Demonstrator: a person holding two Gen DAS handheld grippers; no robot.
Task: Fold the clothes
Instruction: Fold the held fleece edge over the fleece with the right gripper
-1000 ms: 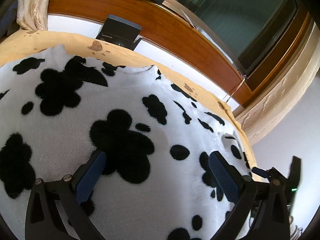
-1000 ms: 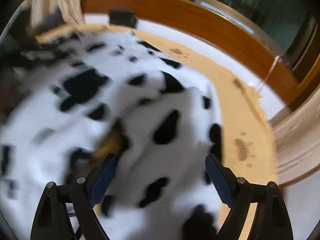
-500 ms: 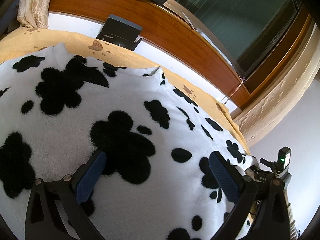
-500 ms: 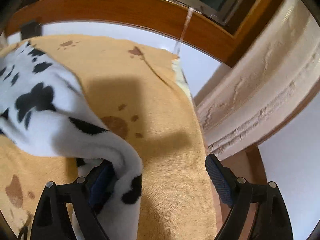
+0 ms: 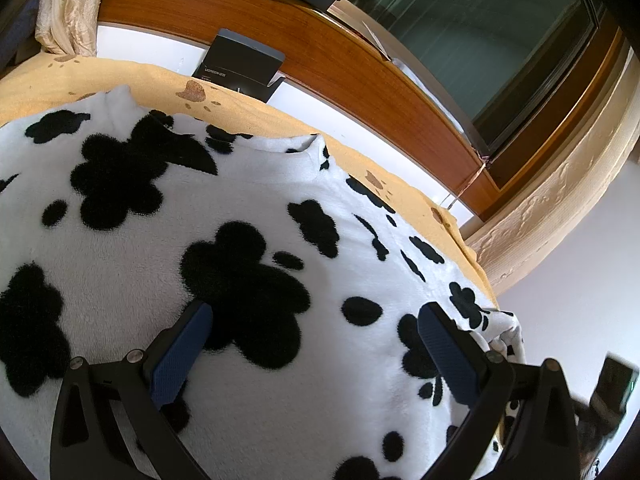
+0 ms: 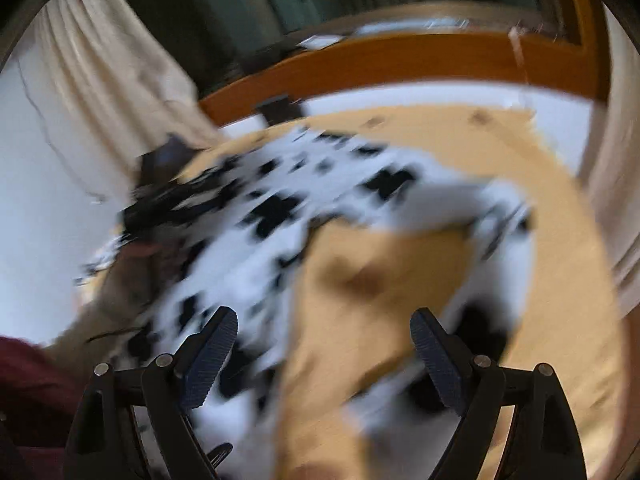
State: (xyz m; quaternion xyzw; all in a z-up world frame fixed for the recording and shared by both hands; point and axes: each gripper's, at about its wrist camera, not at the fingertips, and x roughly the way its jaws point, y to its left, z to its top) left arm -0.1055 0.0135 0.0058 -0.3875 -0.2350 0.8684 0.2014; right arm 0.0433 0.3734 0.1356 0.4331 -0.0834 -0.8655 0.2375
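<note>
A fluffy white garment with black blotches (image 5: 248,240) lies spread over a tan towel with brown paw prints (image 5: 260,114). My left gripper (image 5: 316,340) hovers just over the garment's middle, its blue pads wide apart and nothing between them. In the right wrist view, blurred by motion, the same garment (image 6: 280,208) lies on the tan towel (image 6: 360,292), with part of it bent around a bare tan patch. My right gripper (image 6: 324,344) stands open above that patch, with no cloth pinched.
A dark box (image 5: 240,62) leans against the white ledge and wooden sill (image 5: 360,64) behind the towel. A cream curtain (image 6: 108,80) hangs at the left. A dark red sleeve (image 6: 28,384) shows at the lower left of the right wrist view. A white wall (image 5: 580,272) borders the right.
My right gripper swung from the towel's right edge back towards the garment and rolled; its view is blurred. The left gripper stayed put. The garment's right edge now lies further out.
</note>
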